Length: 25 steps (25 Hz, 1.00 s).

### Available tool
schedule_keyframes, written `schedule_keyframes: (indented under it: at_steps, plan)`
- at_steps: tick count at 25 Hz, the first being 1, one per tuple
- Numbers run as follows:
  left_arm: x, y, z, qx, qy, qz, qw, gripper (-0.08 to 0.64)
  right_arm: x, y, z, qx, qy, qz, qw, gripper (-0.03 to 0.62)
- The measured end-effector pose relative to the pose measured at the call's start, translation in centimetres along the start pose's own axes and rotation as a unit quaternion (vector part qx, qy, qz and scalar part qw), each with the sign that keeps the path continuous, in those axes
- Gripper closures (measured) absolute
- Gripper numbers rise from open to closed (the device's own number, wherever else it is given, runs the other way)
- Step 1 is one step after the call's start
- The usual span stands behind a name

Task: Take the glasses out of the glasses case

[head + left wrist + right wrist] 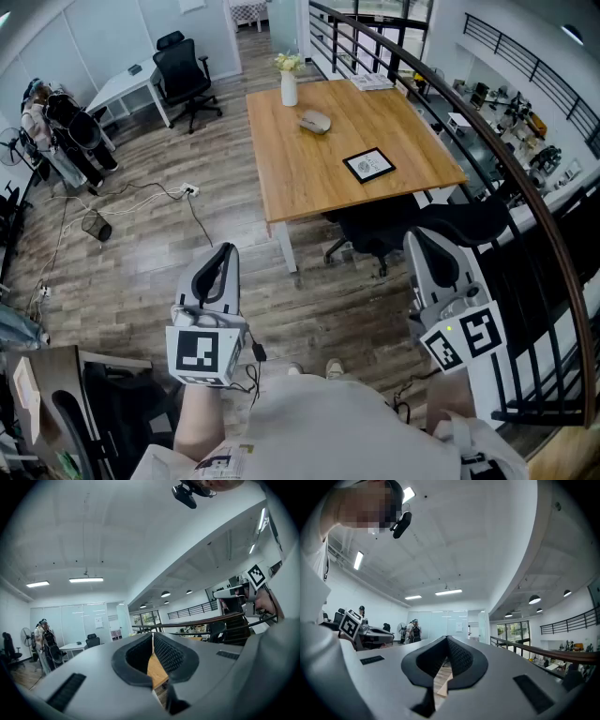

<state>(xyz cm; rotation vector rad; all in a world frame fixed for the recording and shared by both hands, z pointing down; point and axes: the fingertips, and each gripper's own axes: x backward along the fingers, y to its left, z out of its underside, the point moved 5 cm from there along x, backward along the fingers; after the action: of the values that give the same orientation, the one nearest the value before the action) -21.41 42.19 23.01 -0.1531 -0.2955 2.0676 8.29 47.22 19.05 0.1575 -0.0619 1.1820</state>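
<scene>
I hold two grippers, the left gripper and the right gripper. Each carries one marker cube, so that makes two: the left cube and the right cube.

Ahead of both grippers stands one wooden table. On it I count four things:
- one grey glasses case
- one white vase with flowers
- one black-framed tablet
- one stack of papers at the far corner

I can be sure of two black office chairs. The far chair is well beyond my left gripper, beside the one white desk. The near chair is just ahead of my right gripper, at the table's near edge.
</scene>
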Motion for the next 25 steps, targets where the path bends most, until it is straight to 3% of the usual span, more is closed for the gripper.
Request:
schedule_keyframes:
  at_steps: [14, 25]
  plan:
    - [-0.1, -2.5, -0.7, -0.026, -0.001, 0.020, 0.9995, 0.534, 1.5, -1.6, 0.4, -0.012, 0.006, -0.006, 1.000, 0.568]
    - [-1.5, -5.0, -1.2, -0.014, 0.011, 0.008, 0.9998, 0.534, 2.9, -3.7, 1.8, -0.037, 0.013, -0.034, 0.999, 0.564]
